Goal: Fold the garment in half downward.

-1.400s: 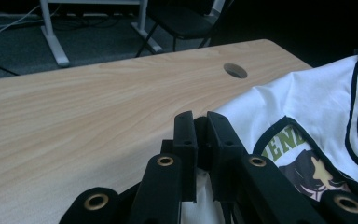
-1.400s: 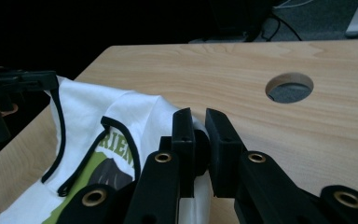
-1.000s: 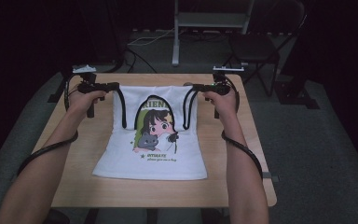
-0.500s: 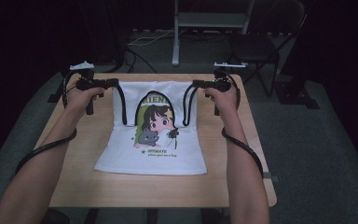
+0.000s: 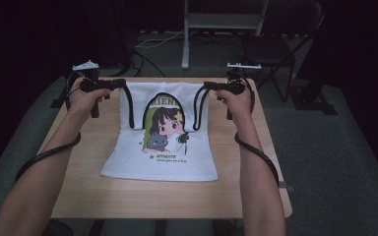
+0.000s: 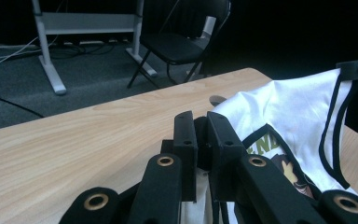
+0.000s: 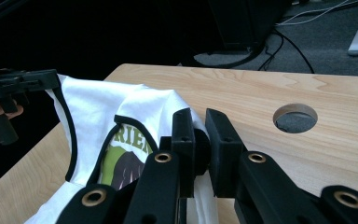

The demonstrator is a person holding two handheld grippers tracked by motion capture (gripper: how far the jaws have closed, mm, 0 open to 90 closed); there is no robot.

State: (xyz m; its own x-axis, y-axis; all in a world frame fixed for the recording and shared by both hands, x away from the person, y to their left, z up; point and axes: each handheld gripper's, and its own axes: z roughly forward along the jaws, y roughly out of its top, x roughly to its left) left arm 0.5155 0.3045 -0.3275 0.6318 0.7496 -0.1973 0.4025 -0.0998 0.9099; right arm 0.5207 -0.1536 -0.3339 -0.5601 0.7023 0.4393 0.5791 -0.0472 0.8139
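White printed tank top (image 5: 160,142) spread on the bench (image 5: 78,196), hem toward the person. Left claw (image 5: 122,82) and right claw (image 5: 207,86) each clamp a shoulder strap, lifting the far edge, likely for straightening or folding.

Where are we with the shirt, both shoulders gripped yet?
Done: the left gripper and right gripper are each shut on a shoulder of the white tank top. In hand: its top edge is lifted, hem resting on the table. Left, probably: folding it or laying it flat.
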